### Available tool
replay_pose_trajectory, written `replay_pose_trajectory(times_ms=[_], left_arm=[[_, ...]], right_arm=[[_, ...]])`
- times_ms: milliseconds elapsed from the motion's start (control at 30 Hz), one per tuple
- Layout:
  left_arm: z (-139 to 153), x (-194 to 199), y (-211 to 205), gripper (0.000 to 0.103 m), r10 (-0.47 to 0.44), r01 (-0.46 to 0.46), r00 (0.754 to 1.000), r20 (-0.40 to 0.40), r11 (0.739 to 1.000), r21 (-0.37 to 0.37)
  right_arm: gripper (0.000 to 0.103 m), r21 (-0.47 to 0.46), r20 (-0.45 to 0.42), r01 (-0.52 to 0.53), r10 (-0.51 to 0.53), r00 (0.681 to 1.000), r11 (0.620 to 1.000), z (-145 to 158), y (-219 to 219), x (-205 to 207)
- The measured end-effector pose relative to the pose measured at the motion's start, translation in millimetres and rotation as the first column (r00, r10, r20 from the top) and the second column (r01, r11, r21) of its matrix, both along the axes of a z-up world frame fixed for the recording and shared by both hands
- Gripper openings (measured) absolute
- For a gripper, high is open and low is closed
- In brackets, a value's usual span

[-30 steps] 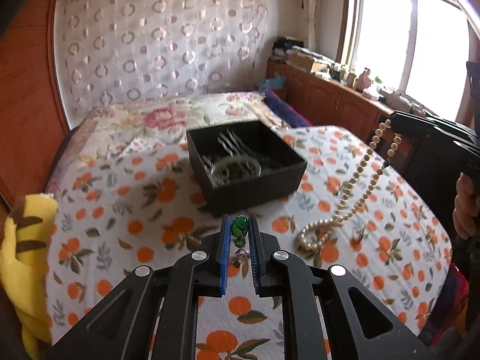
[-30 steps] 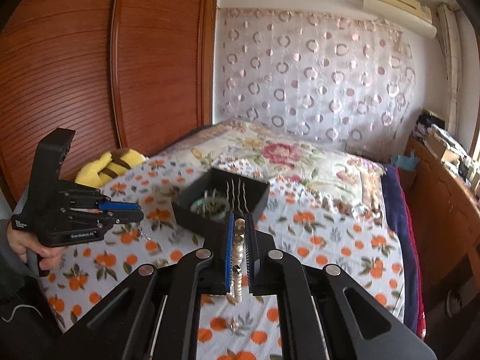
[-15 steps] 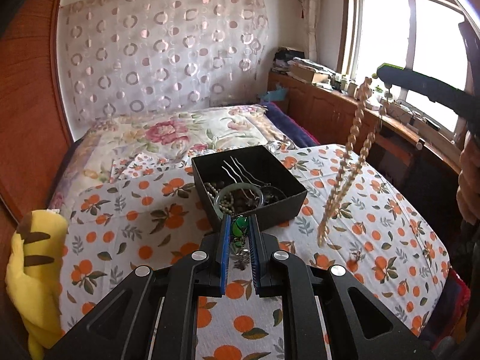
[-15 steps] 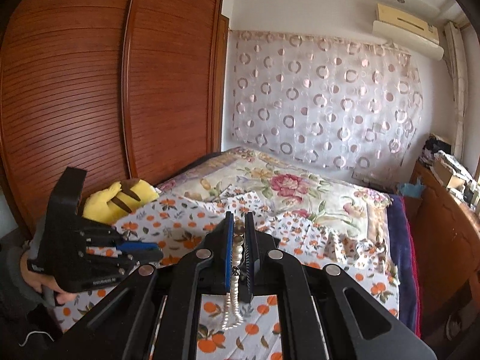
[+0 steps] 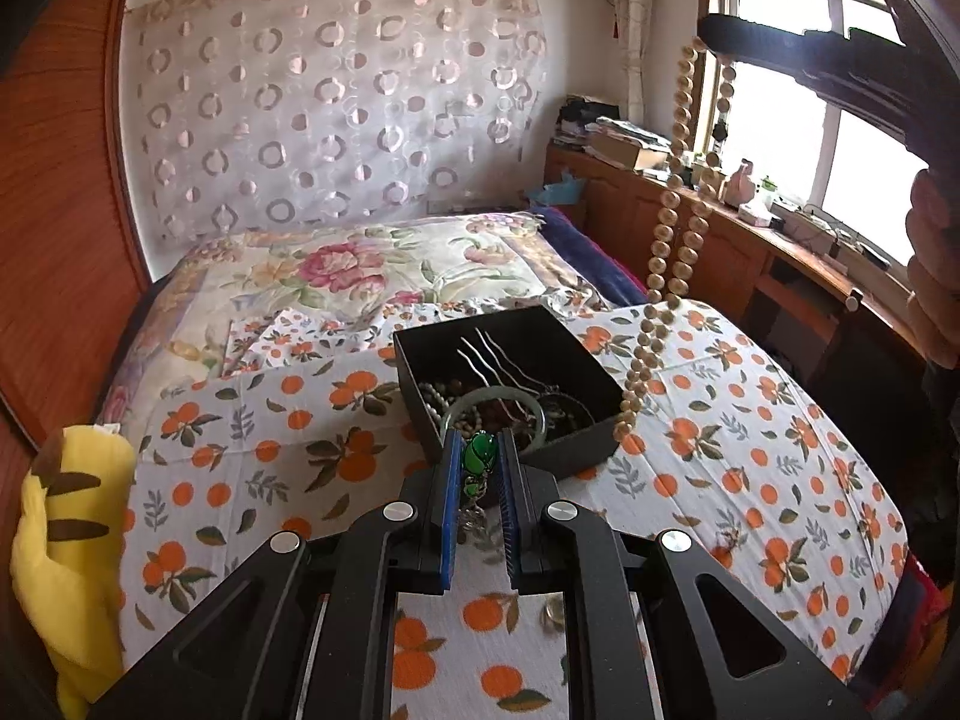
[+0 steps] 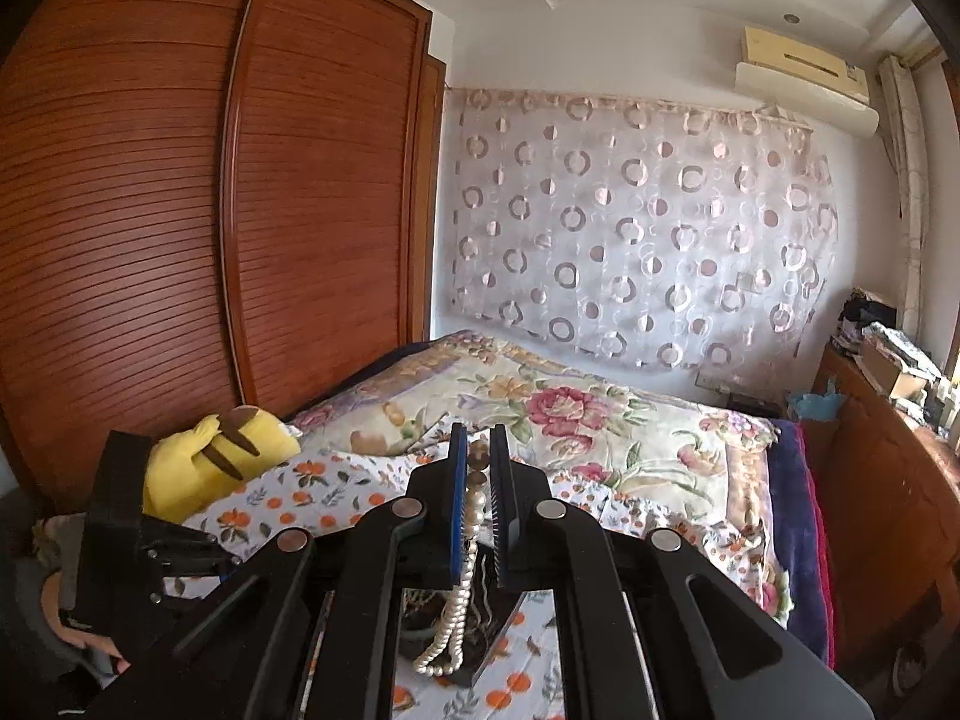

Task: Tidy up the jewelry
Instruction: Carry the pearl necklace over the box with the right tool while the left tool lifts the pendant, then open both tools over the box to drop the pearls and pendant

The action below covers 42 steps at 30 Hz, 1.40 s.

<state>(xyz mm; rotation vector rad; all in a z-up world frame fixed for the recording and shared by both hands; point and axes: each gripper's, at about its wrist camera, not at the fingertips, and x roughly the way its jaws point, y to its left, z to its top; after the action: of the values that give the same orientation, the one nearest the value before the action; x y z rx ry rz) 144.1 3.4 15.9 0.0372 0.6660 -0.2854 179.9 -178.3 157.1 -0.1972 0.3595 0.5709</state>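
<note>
Round cream beads [image 5: 672, 228]; square black box [image 5: 600, 384]

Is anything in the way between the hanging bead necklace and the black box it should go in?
Nothing visible blocks it. The bead necklace dangles from the right hand-held gripper, its lower end beside the right wall of the open black box. The box already holds a bangle, hairpins and beads, so it would land on those.

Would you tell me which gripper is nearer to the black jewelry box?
Left. The left gripper sits at the black jewelry box's near wall holding a green pendant; the right gripper is high above, dangling a pearl necklace.
</note>
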Motion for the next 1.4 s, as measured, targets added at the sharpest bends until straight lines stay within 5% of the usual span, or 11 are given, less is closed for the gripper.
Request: replay_pose_trajectory(times_ms=[400,900,933,1000,1033,1400], left_arm=[[-5,31,-4,0.011,0.005,-0.005,1.0,-0.013,1.0,-0.019],[-10,62,-10,0.011,0.015,-0.016,0.999,-0.03,1.0,-0.02],[-11,64,-10,0.011,0.016,-0.017,0.999,-0.032,1.0,-0.022],[-13,69,-11,0.011,0.019,-0.02,0.999,-0.038,1.0,-0.019],[-14,71,-12,0.011,0.021,-0.021,0.999,-0.041,1.0,-0.017],[-18,96,-22,0.011,0.046,-0.045,0.997,-0.066,0.999,0.018]], right_arm=[[0.008,-0.033,-0.033,0.051,-0.052,0.998,0.998,-18,19,54],[0.009,-0.062,-0.247,0.061,-0.075,0.966,0.996,-108,25,82],[0.01,-0.063,-0.249,0.057,-0.071,0.966,0.996,-108,25,81],[0.038,-0.059,-0.253,0.057,-0.07,0.965,0.997,-110,23,78],[0.043,-0.052,-0.255,0.058,-0.069,0.964,0.997,-110,21,76],[0.045,-0.095,-0.271,0.074,-0.098,0.958,0.993,-133,-10,43]])
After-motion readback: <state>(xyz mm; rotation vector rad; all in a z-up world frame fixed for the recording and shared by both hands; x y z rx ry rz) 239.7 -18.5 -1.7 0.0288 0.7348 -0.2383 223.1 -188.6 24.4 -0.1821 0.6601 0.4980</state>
